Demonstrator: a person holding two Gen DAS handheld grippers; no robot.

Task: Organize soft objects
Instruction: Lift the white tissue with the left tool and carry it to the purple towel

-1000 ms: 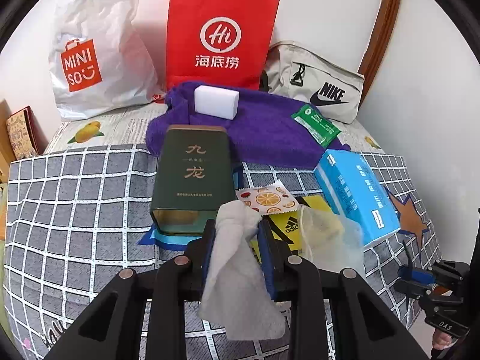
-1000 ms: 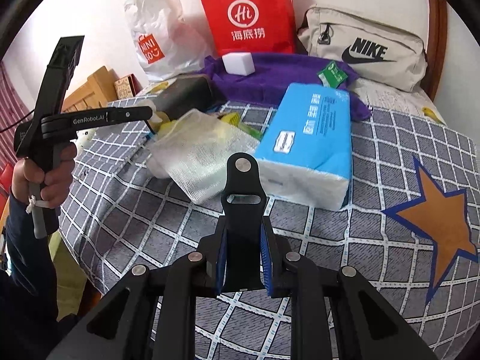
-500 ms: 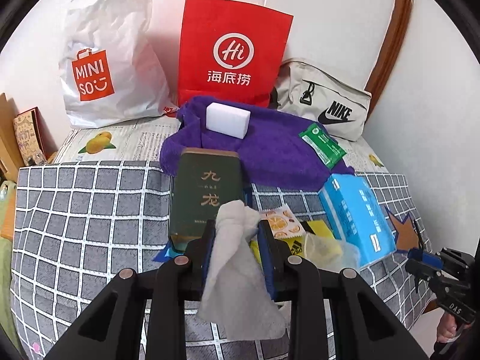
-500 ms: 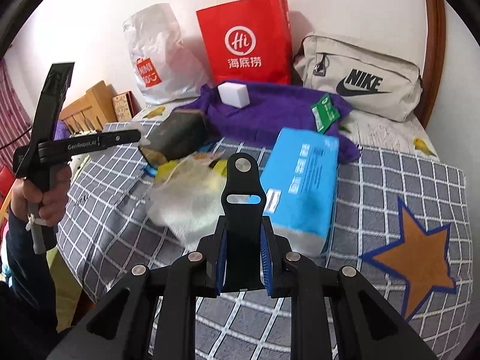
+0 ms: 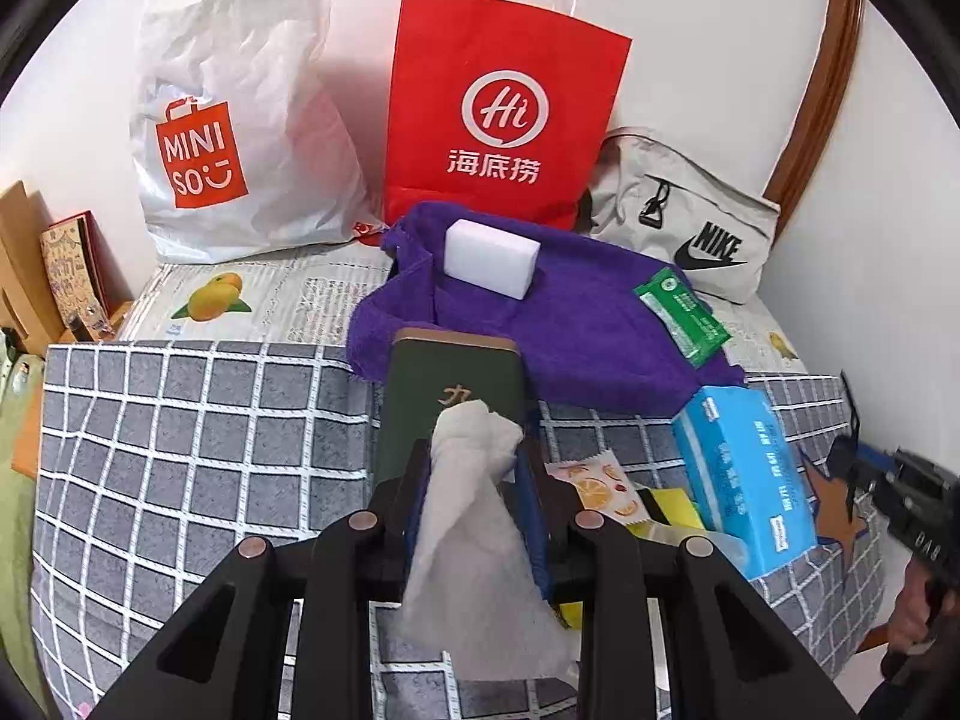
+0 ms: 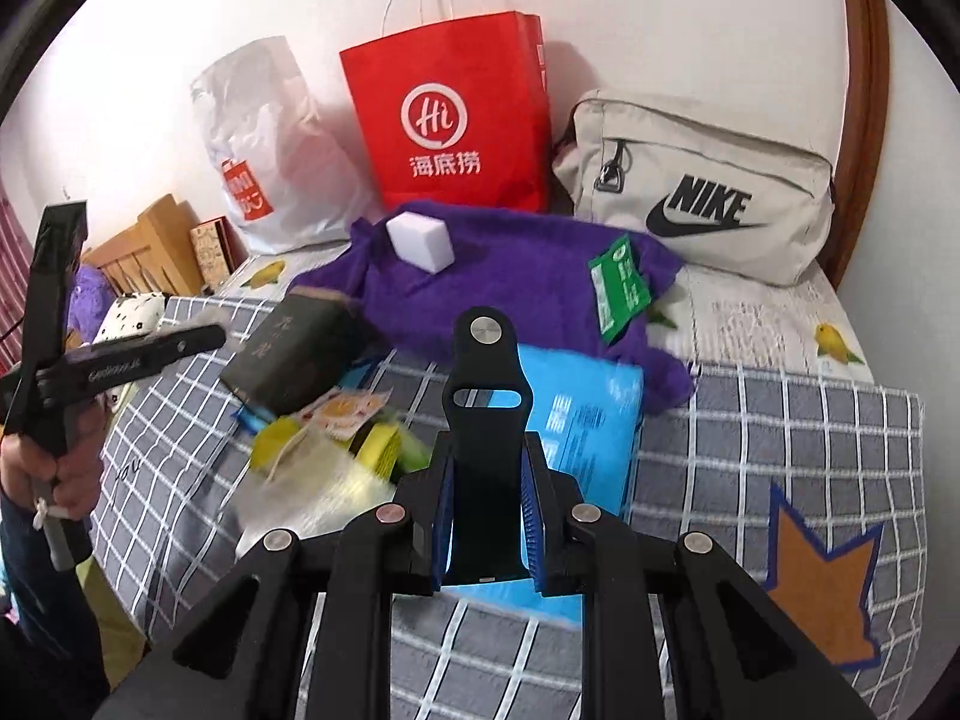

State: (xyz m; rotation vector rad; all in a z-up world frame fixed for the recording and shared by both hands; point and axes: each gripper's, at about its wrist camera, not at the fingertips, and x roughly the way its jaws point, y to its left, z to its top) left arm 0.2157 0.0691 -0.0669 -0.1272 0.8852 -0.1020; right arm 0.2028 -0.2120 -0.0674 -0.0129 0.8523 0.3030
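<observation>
Left wrist | left hand-held gripper (image 5: 474, 480) clenched on white tissue (image 5: 480, 540), lifted for sorting | right hand-held gripper (image 6: 486, 498) grasping black strap (image 6: 486, 420).

Red paper bag (image 5: 504, 114) and white Miniso bag (image 5: 240, 120) stand against the wall

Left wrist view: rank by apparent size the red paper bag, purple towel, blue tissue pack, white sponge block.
Largest to smallest as they look:
1. red paper bag and purple towel: too alike to split
2. blue tissue pack, though it lies nearer the camera, which inflates it
3. white sponge block
</observation>
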